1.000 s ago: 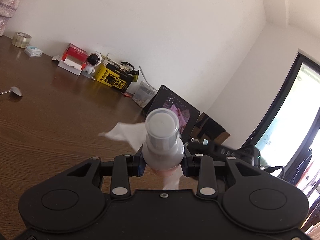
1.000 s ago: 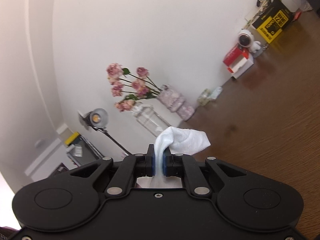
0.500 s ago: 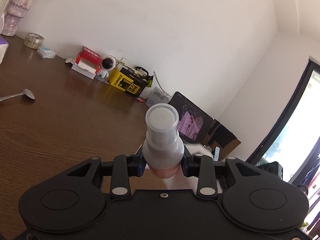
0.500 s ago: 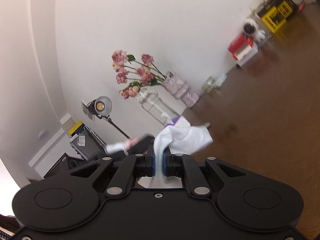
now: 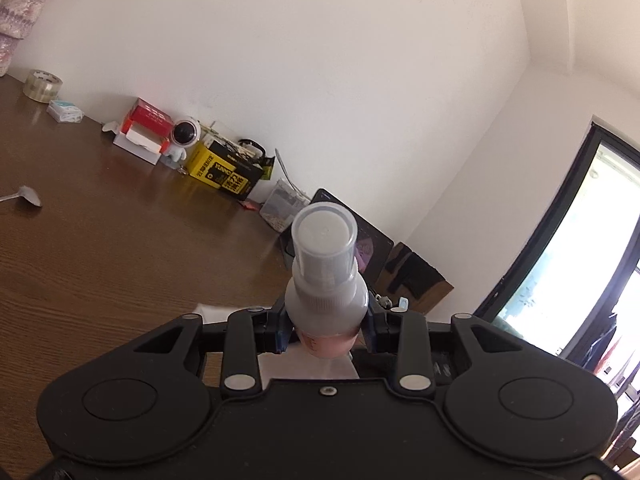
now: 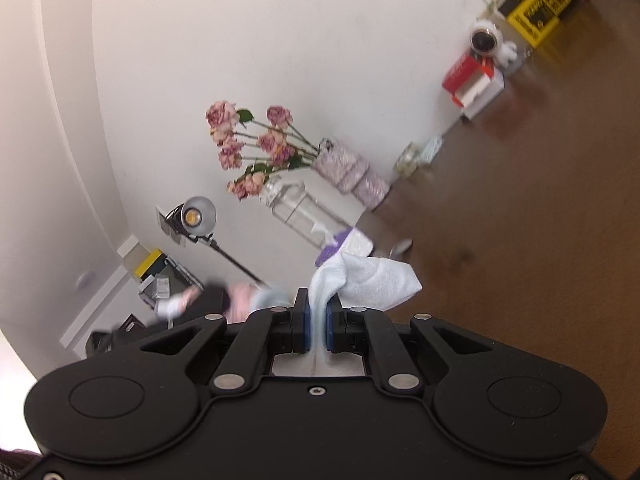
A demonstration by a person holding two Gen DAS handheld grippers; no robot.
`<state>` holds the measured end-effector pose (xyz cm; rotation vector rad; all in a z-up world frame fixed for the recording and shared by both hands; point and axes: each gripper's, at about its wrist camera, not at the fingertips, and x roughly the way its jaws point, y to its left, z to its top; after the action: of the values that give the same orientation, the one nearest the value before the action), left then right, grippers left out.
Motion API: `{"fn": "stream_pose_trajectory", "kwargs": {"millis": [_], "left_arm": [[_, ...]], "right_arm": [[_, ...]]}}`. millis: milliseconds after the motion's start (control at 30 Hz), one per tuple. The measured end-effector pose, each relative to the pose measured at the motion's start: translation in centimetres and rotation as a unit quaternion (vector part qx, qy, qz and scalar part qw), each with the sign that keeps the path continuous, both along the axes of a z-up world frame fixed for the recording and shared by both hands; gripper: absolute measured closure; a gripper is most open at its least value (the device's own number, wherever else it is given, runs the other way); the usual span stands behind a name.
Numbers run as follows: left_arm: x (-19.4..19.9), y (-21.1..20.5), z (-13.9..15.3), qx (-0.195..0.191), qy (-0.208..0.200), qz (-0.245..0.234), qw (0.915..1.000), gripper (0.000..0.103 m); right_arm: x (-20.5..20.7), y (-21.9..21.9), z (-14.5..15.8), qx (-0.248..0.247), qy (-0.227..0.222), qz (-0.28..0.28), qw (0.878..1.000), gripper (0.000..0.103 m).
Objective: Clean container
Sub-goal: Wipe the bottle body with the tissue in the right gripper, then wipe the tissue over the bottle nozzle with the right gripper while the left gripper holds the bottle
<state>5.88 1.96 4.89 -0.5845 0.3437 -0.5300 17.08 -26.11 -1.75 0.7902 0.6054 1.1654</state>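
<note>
Since the earlier frames, both grippers had swung: the white cloth that showed ahead of the bottle in the left wrist view now lay low, under and behind it, and the right wrist view had turned further toward the flowers and lamp.

The spray bottle (image 5: 326, 280), a small white one with a clear cap and pinkish liquid at its base, stood upright between the pads of the left gripper (image 5: 326, 330), which was clamped on its body and held it above the brown table (image 5: 100, 248). Part of the white cloth (image 5: 280, 364) showed just beneath the bottle. In the right wrist view the right gripper (image 6: 318, 326) was pinched tight on that cloth (image 6: 368, 280), a bunched fold fanning out past the fingertips. At the left edge of that view a blurred pink and white shape could not be made out clearly.

By my judgement the step in hand was wiping the bottle. Doing it well would call for a steady left grip low on the body, so the shoulder and cap stayed reachable, and for pressing the loose fold of cloth against the plastic, not the hard fingertips. Whether the wiping was nearly done could not be told.

Farther off, a spoon (image 5: 24, 196), a tape roll (image 5: 42, 86) and a yellow box (image 5: 226, 172) lay along the wall.
</note>
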Motion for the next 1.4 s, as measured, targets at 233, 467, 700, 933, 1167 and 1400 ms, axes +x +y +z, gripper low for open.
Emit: {"fn": "stream_pose_trajectory", "kwargs": {"millis": [233,467,700,933,1167,1400], "left_arm": [[0.7,0.7,-0.4,0.012,0.012,0.026,0.9995,0.069],[0.6,0.0,-0.6,0.043,0.025,0.022,0.9985,0.069],[0.9,-1.9,-1.2,0.124,0.047,-0.004,0.9911,0.069],[-0.6,-4.1,-0.6,0.165,0.017,-0.044,0.9852,0.069],[-2.1,-4.4,0.7,0.159,-0.009,-0.056,0.9857,0.069],[-1.6,-4.1,0.3,0.161,0.000,-0.045,0.9860,0.069]], "right_arm": [[-1.8,-0.8,0.3,0.001,-0.012,0.010,1.000,0.094],[-1.5,-1.8,2.6,0.018,-0.040,-0.013,0.999,0.094],[-3.3,0.6,7.8,-0.050,-0.147,0.072,0.985,0.094],[-4.5,4.4,12.1,-0.146,-0.213,0.147,0.955,0.094],[-1.3,4.6,10.7,-0.185,-0.177,0.106,0.961,0.094],[-2.3,3.6,10.0,-0.216,-0.176,0.112,0.954,0.094]]}}
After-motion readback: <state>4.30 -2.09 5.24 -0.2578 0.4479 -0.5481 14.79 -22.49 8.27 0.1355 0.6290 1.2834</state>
